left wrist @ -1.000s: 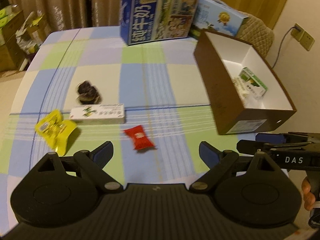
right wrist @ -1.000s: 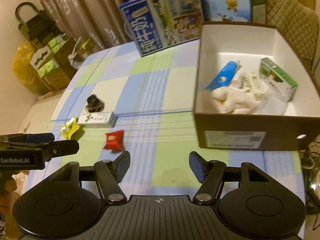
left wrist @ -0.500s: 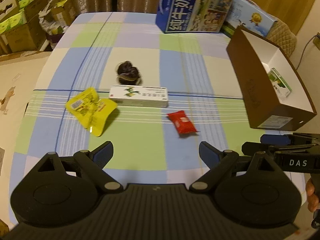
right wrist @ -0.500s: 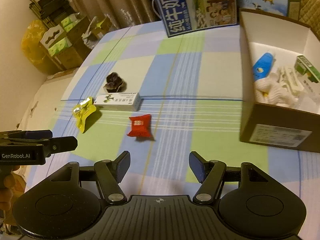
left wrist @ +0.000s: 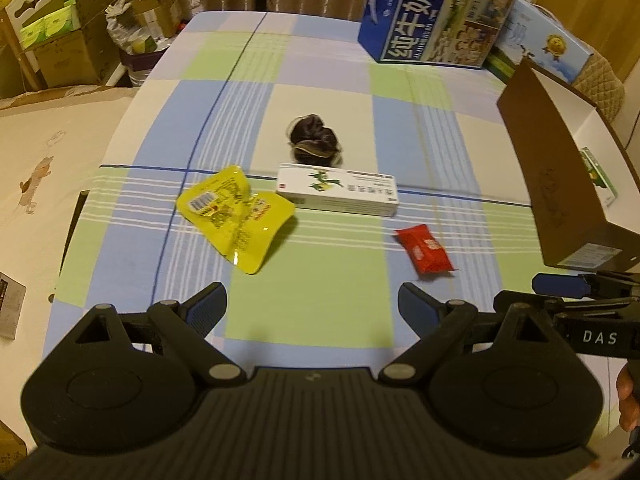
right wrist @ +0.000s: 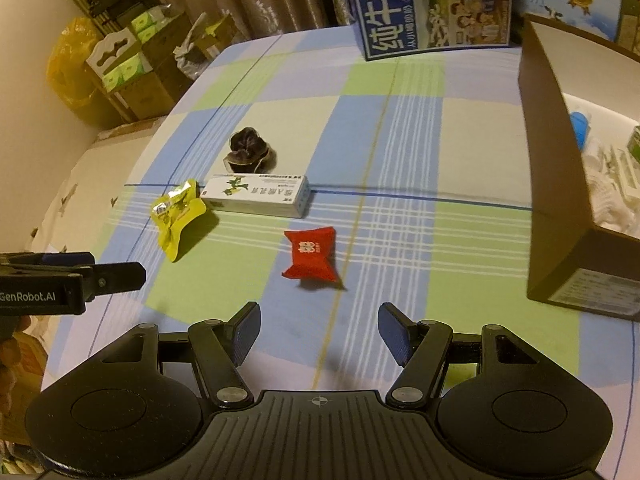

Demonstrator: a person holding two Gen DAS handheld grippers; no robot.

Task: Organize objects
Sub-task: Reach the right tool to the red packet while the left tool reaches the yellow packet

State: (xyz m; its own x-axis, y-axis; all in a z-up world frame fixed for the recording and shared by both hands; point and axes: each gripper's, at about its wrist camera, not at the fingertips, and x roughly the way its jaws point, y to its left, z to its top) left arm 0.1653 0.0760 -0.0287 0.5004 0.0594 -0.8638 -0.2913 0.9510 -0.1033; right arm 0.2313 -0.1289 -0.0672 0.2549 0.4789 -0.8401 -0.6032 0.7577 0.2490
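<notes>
On the checked cloth lie a yellow snack packet (left wrist: pixel 236 216) (right wrist: pixel 176 214), a long white medicine box (left wrist: pixel 338 194) (right wrist: pixel 256 196), a dark hair scrunchie (left wrist: pixel 314 140) (right wrist: pixel 248 152) and a red candy packet (left wrist: pixel 426 250) (right wrist: pixel 314 254). A brown cardboard box (left wrist: pixel 556 184) (right wrist: pixel 556 184) stands at the right, holding a blue item, white things and a green-white carton. My left gripper (left wrist: pixel 312 310) hovers open, near side of the yellow packet. My right gripper (right wrist: pixel 318 330) is open just short of the red packet. Neither holds anything.
A blue milk carton case (left wrist: pixel 434 22) (right wrist: pixel 432 4) and a light blue box (left wrist: pixel 548 48) stand at the table's far edge. Stacked cardboard boxes (left wrist: pixel 60 36) and a yellow bag (right wrist: pixel 68 68) sit on the floor to the left. A padded chair (left wrist: pixel 604 80) is behind the brown box.
Both grippers swung left, away from the brown box toward the loose items, and came closer to them. The red packet now lies right ahead of the right gripper. Jaws stayed open.
</notes>
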